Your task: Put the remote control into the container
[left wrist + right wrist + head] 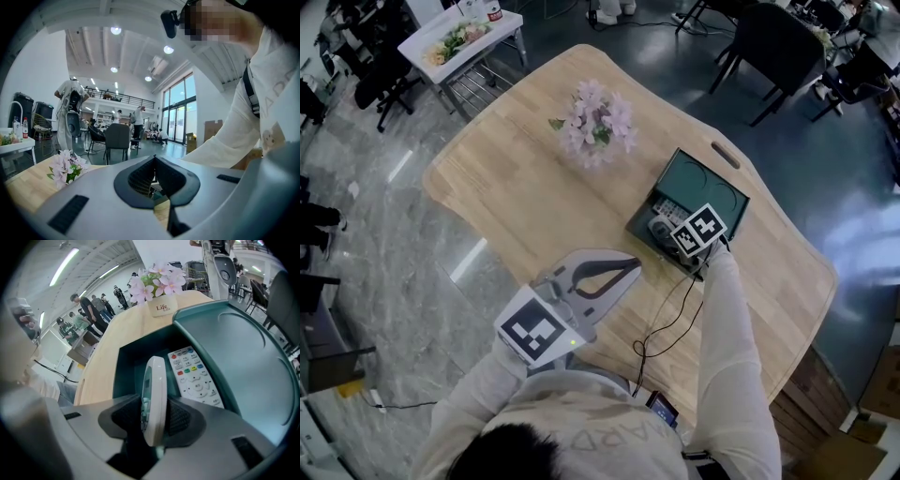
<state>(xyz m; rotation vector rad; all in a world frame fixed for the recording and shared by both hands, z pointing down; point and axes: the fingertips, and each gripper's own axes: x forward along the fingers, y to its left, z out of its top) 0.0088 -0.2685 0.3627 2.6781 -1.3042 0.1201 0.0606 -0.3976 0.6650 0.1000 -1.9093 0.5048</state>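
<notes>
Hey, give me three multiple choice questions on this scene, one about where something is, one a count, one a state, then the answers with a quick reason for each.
1. Where is the remote with coloured buttons?
A) on the floor
B) lying inside the container
C) on a chair seat

2. How many remotes show in the right gripper view?
A) one
B) three
C) two

3. The container's lid is:
A) open
B) shut
C) missing

Answers:
1 B: it lies face up inside the container's dark walls.
2 C: a white remote stands on edge between the jaws of the right gripper, beside the one with coloured buttons.
3 A: the lid is tilted back and the inside is exposed.
</notes>
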